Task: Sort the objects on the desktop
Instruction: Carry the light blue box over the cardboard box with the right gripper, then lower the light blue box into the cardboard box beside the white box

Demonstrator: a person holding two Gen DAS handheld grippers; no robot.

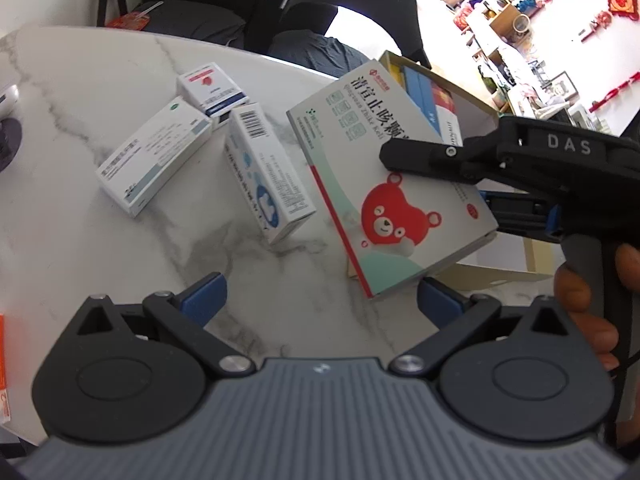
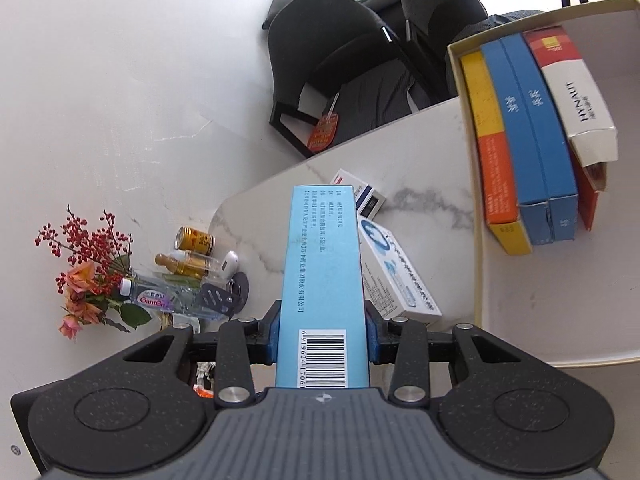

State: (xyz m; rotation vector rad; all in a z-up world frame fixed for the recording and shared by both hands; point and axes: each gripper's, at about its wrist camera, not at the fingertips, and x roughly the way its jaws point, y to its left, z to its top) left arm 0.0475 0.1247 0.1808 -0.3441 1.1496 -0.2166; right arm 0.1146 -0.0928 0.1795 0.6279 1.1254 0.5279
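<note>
Blue pads of the right gripper (image 2: pixel 323 330) clamp the bear-printed box (image 1: pixel 384 184), lifted at centre frame; the left gripper (image 1: pixel 322 300) hangs wide and empty. Three small cartons (image 1: pixel 264 172) lie loose on the marble surface (image 1: pixel 100 80) at mid-left — left to sort, I judge. Upper right, the tray (image 2: pixel 478 240) already holds four boxes (image 2: pixel 532 136); bottles and flowers (image 2: pixel 86 272) sit aside.

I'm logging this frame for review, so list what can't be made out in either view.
- Bear box, left wrist view: its right part is hidden by the right gripper.
- Storage box, right wrist view: far side cut off by the frame edge.
- Long white carton, left wrist view: print too small and blurred.
- Left gripper: open, empty.
</note>
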